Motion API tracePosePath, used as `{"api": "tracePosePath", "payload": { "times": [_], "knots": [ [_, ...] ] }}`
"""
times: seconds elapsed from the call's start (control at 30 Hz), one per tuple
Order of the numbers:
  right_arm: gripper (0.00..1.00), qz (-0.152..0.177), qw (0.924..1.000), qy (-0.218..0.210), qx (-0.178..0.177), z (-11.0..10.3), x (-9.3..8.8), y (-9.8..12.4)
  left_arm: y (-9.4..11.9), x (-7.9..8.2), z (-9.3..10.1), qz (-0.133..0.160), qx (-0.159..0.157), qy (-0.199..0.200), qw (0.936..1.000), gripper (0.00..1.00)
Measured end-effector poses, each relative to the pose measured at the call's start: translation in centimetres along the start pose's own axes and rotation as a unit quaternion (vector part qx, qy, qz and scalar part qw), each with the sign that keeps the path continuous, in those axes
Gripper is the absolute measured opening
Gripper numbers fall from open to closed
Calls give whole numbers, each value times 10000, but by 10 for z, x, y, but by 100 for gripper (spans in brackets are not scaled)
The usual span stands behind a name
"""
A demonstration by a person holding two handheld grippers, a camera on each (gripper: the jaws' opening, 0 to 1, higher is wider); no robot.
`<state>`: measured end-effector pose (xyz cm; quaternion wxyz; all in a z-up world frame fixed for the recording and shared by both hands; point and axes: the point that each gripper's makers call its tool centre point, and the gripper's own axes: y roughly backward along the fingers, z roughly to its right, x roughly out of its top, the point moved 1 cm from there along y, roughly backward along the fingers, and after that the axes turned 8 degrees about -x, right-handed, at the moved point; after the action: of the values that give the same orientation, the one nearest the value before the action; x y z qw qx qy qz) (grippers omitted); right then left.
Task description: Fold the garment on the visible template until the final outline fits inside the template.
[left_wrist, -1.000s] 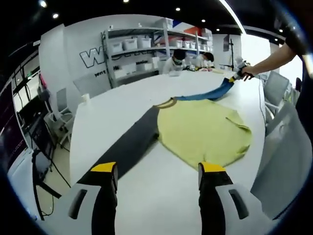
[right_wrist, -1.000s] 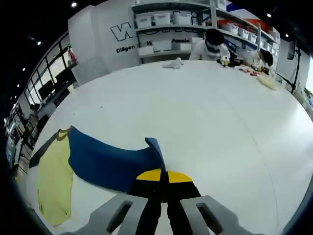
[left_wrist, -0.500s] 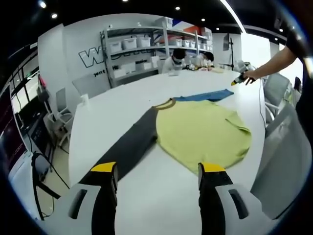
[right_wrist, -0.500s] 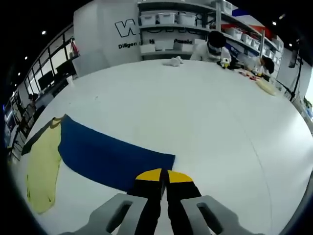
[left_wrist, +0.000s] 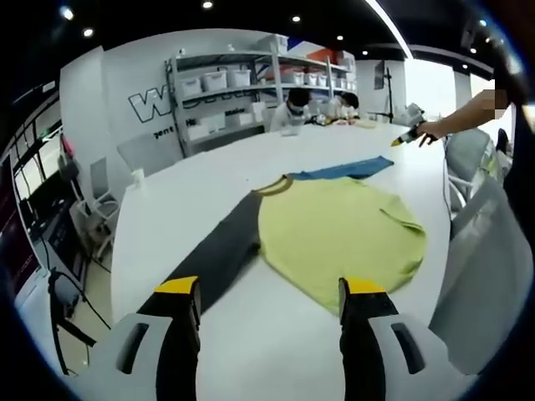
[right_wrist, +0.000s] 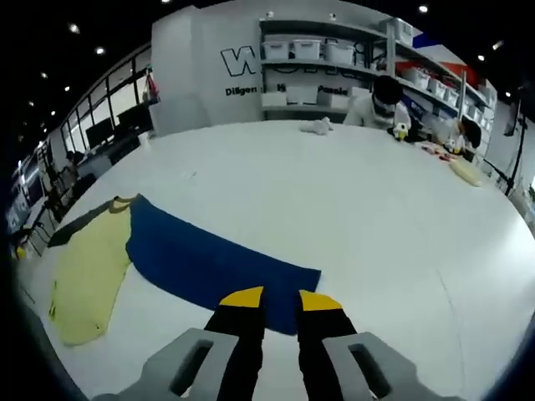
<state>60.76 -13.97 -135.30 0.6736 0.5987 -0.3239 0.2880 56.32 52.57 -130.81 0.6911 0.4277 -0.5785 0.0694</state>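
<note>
Yellow-bodied shirt lies spread flat on the white desk, blue sleeve stretched out, ready for folding. Right tongs hover slightly parted over its cuff, empty; left tongs wide.

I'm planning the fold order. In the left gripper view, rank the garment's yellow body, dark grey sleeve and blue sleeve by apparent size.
1. Yellow-green fabric body, clearly largest.
2. Dark grey fabric sleeve.
3. Blue fabric sleeve, though it lies farthest from the camera, so its rank below the grey one is unsure.
</note>
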Motion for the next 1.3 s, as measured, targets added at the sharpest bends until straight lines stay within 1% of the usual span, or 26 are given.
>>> {"api": "tracePosePath", "payload": {
  "times": [0.07, 0.17, 0.33, 0.43, 0.57, 0.67, 0.8, 0.93, 1.03, 1.2, 1.27, 1.3],
  "knots": [
    [11, 80, 9996, 261, 100, -7, 2, 4, 1, -1, 2, 14, -8, -27, 10000, 68],
    [12, 156, 9991, 348, 193, -11, 6, 7, 2, -1, 4, 34, -21, -40, 10000, 68],
    [15, 268, 9986, 345, 284, -14, 14, 14, 7, -1, 7, 87, -6, -60, 9999, 68],
    [21, 319, 9981, 334, 397, -20, 19, 20, 8, -1, 7, 106, 7, -59, 9999, 68],
    [27, 491, 9959, 451, 611, -33, 25, 28, 9, 0, 8, 161, 31, -44, 9999, 68],
    [33, 492, 9945, 539, 753, -43, 22, 33, 9, 1, 11, 198, 30, -48, 9998, 68],
    [37, 485, 9927, 661, 886, -52, 18, 39, 9, 3, 15, 241, 12, -63, 9997, 68],
    [42, 506, 9913, 633, 1040, -59, 16, 45, 9, 5, 20, 303, -9, -103, 9995, 68],
    [46, 521, 9900, 653, 1140, -65, 16, 50, 8, 3, 21, 287, -31, -151, 9995, 68],
    [49, 630, 9857, 849, 1310, -79, 15, 63, 6, 1, 21, 303, -16, -135, 9994, 68],
    [52, 668, 9828, 1025, 1383, -86, 14, 67, 6, 1, 21, 325, -8, -131, 9994, 68],
    [54, 675, 9814, 1186, 1354, -88, 12, 69, 5, 2, 21, 351, -9, -119, 9993, 68]
  ]
}}
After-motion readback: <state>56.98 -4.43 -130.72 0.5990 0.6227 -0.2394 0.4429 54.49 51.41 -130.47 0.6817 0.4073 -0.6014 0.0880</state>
